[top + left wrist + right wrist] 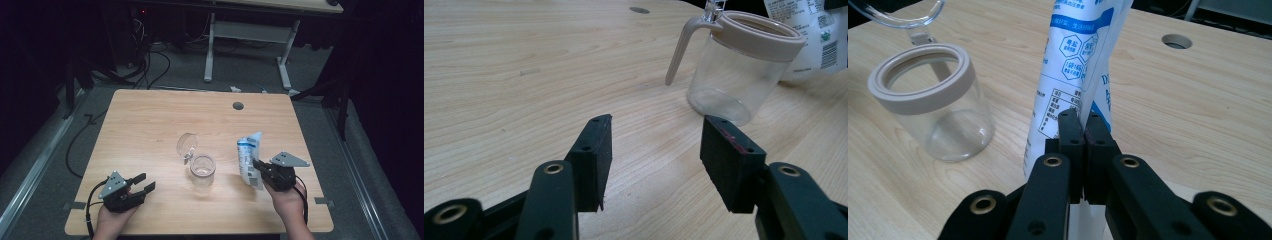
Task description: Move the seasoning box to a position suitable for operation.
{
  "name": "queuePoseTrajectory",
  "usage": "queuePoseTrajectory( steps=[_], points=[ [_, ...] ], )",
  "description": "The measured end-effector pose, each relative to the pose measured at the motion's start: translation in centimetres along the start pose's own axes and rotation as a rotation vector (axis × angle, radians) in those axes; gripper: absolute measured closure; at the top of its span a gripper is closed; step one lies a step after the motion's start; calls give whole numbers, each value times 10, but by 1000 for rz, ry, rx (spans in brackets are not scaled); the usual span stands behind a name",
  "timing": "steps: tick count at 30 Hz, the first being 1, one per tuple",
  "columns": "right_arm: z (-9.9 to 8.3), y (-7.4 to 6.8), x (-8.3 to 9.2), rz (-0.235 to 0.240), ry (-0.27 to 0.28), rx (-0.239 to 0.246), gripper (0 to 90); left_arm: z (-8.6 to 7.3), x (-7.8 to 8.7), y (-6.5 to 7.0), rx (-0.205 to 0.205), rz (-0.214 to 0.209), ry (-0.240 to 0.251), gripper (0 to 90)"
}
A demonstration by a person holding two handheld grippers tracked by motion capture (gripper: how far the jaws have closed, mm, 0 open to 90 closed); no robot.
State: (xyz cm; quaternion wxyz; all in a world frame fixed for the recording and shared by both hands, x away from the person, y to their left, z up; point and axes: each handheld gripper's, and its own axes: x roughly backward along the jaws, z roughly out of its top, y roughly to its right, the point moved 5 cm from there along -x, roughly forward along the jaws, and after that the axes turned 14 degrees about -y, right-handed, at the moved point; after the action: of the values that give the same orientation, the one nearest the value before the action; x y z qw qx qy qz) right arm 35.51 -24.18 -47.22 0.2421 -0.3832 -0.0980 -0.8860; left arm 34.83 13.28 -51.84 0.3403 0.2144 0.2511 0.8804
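Dim lab or test room, bare wooden desk [150,125] with cable hole [238,106], loose cables [150,60] on grey floor, second desk's white legs [285,65]

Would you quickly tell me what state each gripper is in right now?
Left gripper: open, nothing between its jaws.
Right gripper: shut on the white and blue pouch, held upright beside the clear jar.

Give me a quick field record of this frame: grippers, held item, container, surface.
left gripper: open, nothing between the jaws, low over the table near its front left corner
right gripper: shut on the pouch
pouch: white and blue, printed, held upright by its lower part, right of the jar
jar: clear, beige rim, appears empty, hinged clear lid flipped open
table: light wood, round cable hole near the far edge
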Motion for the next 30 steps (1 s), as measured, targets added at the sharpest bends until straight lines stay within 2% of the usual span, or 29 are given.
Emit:
queuePoseTrajectory(
  steps=[9,15,17,25,28,30],
  points=[
    [2,-3,0,34,-76,24,893,1,1,0,-2,-3,6,470],
    [6,-1,1,21,-133,56,893,2,1,0,4,-2,15,470],
    [8,-1,1,20,-160,59,894,1,1,0,-5,-4,11,470],
    [14,0,7,2,-264,118,894,2,1,1,-8,-3,13,470],
    [15,0,8,26,-288,114,894,2,1,2,-9,-3,15,470],
    [16,-2,8,22,-318,129,894,1,1,3,-13,-2,15,470]
  ],
)
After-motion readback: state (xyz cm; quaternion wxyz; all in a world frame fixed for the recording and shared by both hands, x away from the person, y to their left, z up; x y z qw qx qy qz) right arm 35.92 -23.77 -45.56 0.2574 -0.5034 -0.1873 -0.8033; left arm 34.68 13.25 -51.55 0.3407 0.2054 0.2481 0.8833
